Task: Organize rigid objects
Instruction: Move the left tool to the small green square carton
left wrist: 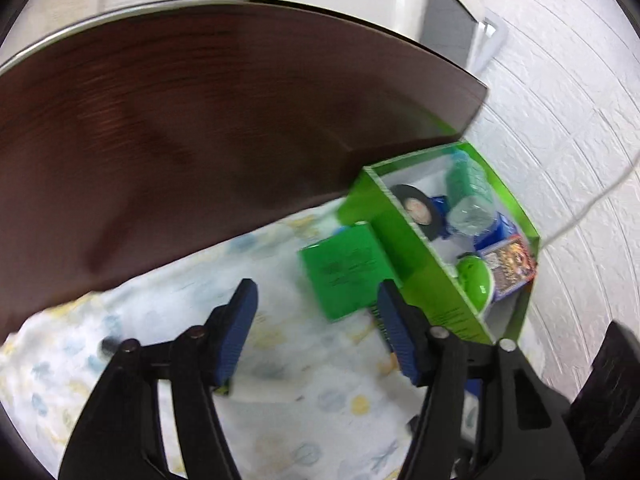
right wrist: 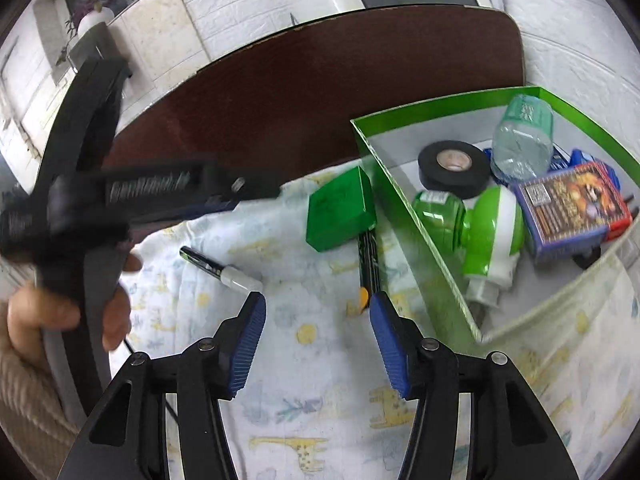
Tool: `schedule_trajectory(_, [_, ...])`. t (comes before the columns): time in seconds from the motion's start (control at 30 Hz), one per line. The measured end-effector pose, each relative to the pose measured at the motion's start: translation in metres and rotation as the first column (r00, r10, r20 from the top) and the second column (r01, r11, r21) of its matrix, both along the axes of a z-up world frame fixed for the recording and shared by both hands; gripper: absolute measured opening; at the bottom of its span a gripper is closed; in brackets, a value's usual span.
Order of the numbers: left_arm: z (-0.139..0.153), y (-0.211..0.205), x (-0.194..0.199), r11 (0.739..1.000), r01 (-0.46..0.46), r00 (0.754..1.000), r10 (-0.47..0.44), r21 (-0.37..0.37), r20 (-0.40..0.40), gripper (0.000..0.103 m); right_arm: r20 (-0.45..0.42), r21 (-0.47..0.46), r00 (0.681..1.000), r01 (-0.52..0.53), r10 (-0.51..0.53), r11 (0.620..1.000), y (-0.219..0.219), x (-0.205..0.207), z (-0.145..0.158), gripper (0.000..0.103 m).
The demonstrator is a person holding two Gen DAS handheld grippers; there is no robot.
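A green open box (right wrist: 404, 208) (left wrist: 424, 256) sits on a patterned cloth and holds a black tape roll (right wrist: 454, 168) (left wrist: 418, 208), a clear bottle (right wrist: 522, 140) (left wrist: 468, 200), a green and white bottle (right wrist: 480, 224), and a printed card box (right wrist: 572, 208) (left wrist: 508, 264). A small green box (right wrist: 340, 210) (left wrist: 344, 272) lies on the cloth just left of it. A marker pen (right wrist: 220, 268) and a black strip-like tool (right wrist: 368, 260) lie on the cloth. My right gripper (right wrist: 316, 316) is open and empty above the cloth. My left gripper (left wrist: 316, 312) is open and empty.
A dark brown tabletop (right wrist: 320, 92) (left wrist: 200, 140) lies behind the cloth. A white brick wall (right wrist: 580, 40) stands right of the green box. The left gripper's body (right wrist: 120, 200) and a hand fill the left of the right wrist view.
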State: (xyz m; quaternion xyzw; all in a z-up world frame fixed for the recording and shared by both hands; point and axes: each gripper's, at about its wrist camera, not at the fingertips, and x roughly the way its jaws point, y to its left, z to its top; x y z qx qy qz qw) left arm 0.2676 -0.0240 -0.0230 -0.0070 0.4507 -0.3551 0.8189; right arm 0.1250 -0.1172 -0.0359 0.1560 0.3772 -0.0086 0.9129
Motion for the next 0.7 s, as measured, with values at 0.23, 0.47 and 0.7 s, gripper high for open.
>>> schedule_trajectory(0.23, [-0.032,-0.051,0.021,0.995,-0.009,0.995,0.019,0.104,-0.093,0.076,0.036,-0.09,0.998,0.055,-0.052,0.994,0.005,0.0,-0.014,0.056])
schedule_trajectory(0.47, [-0.046,-0.053,0.034,0.997,-0.035,0.99,0.045,0.071,-0.131,0.065,0.004,-0.081,0.999,0.049,-0.049,0.996,0.005,0.012,-0.026,0.056])
schedule_trajectory(0.7, [-0.049,0.0,0.016,0.981,-0.068,0.994,0.081,0.179,-0.067,0.064,0.02,-0.027,0.977,0.212,-0.212,0.977,0.002,0.018,-0.023,0.058])
